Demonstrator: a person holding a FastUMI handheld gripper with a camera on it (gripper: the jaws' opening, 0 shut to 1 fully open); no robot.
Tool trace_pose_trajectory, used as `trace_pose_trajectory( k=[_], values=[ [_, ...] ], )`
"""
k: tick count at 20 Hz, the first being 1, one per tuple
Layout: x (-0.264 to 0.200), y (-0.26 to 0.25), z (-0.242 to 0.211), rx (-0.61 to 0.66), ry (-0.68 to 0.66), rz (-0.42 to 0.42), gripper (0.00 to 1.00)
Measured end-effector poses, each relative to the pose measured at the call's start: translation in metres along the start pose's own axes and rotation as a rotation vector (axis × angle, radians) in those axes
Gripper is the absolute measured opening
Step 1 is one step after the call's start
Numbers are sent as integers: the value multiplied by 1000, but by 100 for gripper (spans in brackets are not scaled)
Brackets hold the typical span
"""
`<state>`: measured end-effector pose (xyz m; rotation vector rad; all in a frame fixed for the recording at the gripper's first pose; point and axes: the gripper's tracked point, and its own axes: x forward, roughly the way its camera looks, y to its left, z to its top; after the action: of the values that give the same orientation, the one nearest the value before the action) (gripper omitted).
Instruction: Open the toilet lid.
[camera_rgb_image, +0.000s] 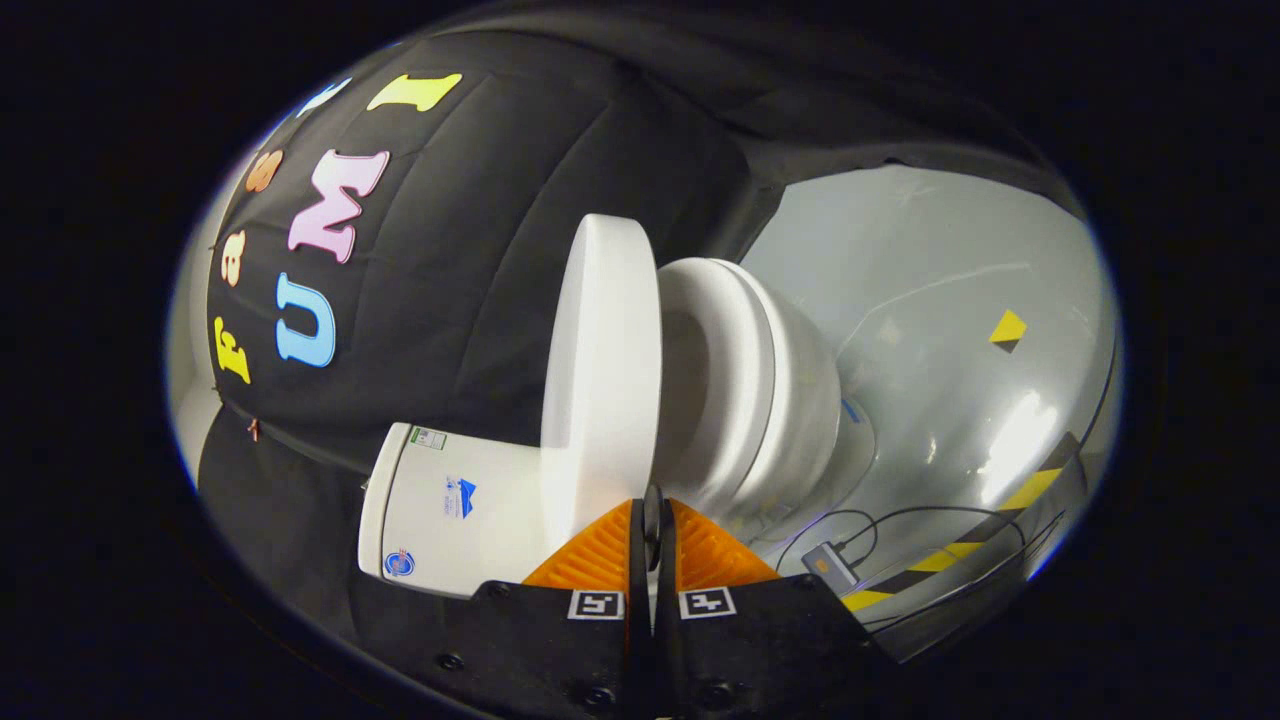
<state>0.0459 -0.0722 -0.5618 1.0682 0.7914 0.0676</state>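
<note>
The view is rolled sideways, so the white toilet appears to lie on its side just ahead of my fingers. Its thick white lid is lifted off the seat, with a wedge-shaped gap between them. It stands between the tank and the bowl. My gripper is shut, fingers pressed together with nothing held. The tips sit at the lid's free rim, right where the gap between lid and seat begins. I cannot tell whether they touch the lid.
A glossy grey floor spreads beyond the bowl. A small box with cables lies on it beside the fingers, next to yellow-and-black striped tape. A yellow-and-black marker sits farther out. Black cloth wall hangs behind the tank.
</note>
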Motion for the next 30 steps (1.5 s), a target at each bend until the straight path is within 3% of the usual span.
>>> trace_pose_trajectory(
  k=[4,11,16,21,30],
  values=[
    [-10,38,2,-29,-63,38,6],
    [-18,96,-2,-212,-142,-47,6],
    [-18,124,2,-374,-205,-200,6],
    [-28,134,-9,-392,-223,-206,6],
    [-35,174,-20,-586,-267,-251,6]
  ],
)
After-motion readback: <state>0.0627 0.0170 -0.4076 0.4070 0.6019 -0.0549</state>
